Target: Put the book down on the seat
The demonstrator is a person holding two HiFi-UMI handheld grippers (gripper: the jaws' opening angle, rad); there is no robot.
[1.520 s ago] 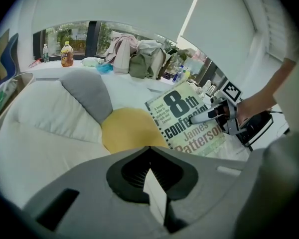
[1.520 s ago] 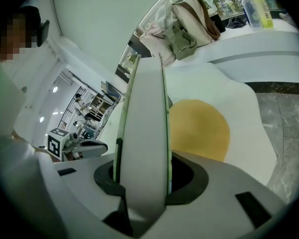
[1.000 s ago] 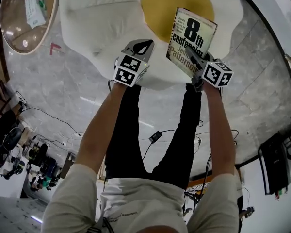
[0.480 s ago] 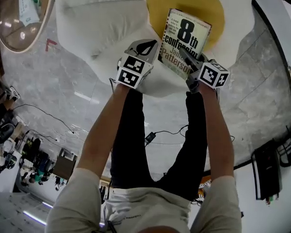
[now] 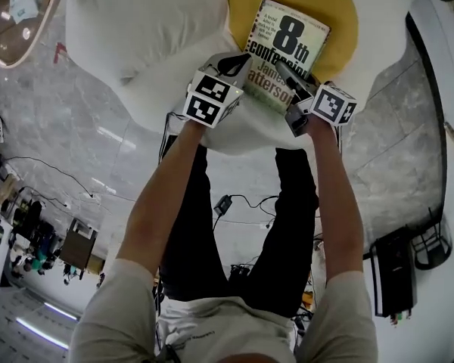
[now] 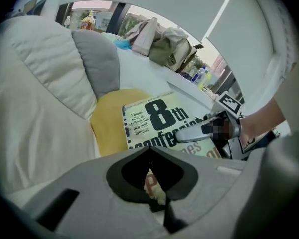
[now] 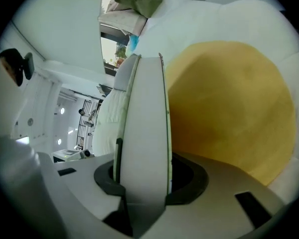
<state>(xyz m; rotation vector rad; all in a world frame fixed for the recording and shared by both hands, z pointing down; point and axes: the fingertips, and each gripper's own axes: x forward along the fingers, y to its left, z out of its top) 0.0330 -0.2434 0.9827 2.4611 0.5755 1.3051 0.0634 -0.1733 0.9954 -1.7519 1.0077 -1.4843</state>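
Since the book point(image 5: 287, 48) is a fat paperback, the right tool point(image 5: 282, 74) has to stand pretty wide to hold it. Its own view shows exactly that: both jaws clamped on the block of pages near the book's near-right corner, one across the cover and one underneath. Gripping at a corner makes sense imo, because the rest of the book is free to land flat, cover up, without the tool getting pinned under the middle. The book hangs over the yellow cushion point(image 5: 337, 10) that lies on the white seat point(image 5: 151, 44). None of the views really settles whether its far edge touches the cushion. The left tool point(image 5: 231, 65) sits just beside the book's near-left corner with its jaws together and nothing in them; only a sliver of cover shows through the gap behind the tips. It looks parked there as a spare, ready to steady that side if the book tips. The put-down seems nearly done: lower, then let go. That soft cushion could let the book slide, so a gentle release would be wise.
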